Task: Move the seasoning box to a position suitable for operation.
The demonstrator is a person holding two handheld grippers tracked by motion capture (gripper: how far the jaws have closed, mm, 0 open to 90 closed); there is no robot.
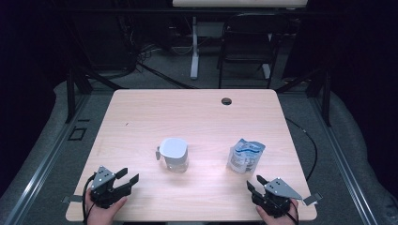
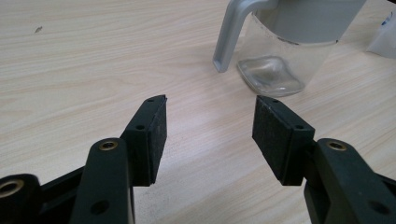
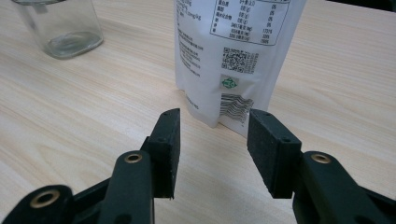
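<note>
A clear glass jug point(image 1: 173, 155) with a pale grey lid and handle stands upright near the middle of the wooden table point(image 1: 141, 117). To its right stands a white and blue printed pouch point(image 1: 245, 156). My left gripper point(image 1: 127, 177) rests at the front left edge, open and empty; the jug point(image 2: 275, 46) stands a short way ahead of its jaws point(image 2: 209, 135). Open and empty too, my right gripper point(image 1: 255, 183) sits at the front right edge. The pouch point(image 3: 233, 56) stands just beyond its jaws point(image 3: 212, 149), apart from them, with the jug point(image 3: 60, 28) farther left.
A round cable hole point(image 1: 226, 101) sits near the table's far edge. A black chair point(image 1: 248, 42) and a white desk leg point(image 1: 194, 47) stand on the floor beyond. A black cable point(image 1: 307, 140) runs down the table's right side.
</note>
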